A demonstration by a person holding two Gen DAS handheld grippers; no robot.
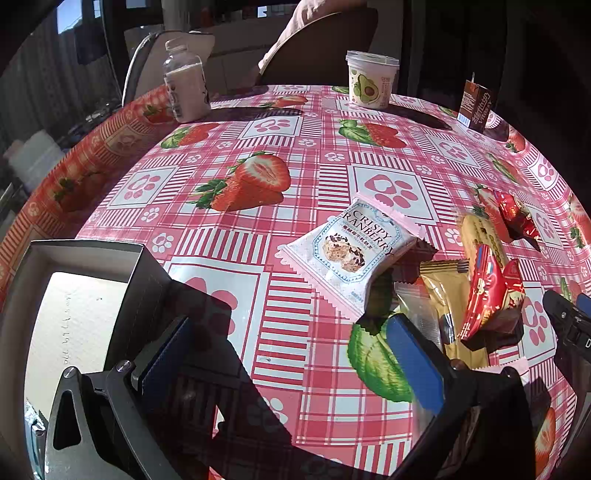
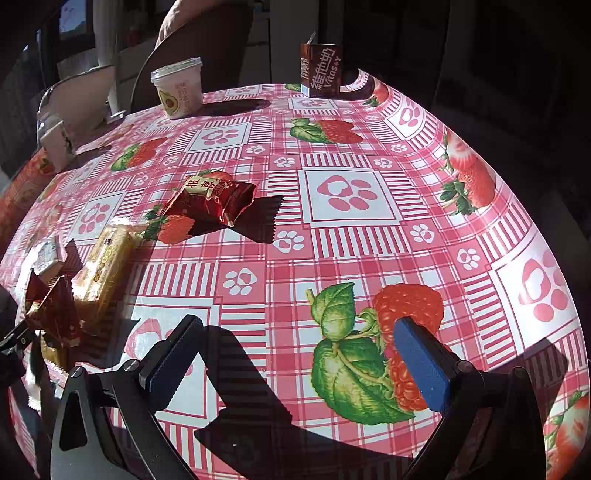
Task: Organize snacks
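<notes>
My left gripper is open low over the tablecloth, with nothing between its blue pads. Just ahead of it lies a white Crispy Cranberry packet. To its right are a gold packet, a red packet, a yellow biscuit pack and a red candy. An open box with a white floor sits beside the left finger. My right gripper is open and empty over the cloth. A red packet lies ahead of it to the left, the yellow biscuit pack farther left.
At the table's far edge stand a milk bottle, an avocado-print cup and a brown Vitasoy carton. A chair back and a person's sleeve are behind the table. The strawberry tablecloth drops away on the right.
</notes>
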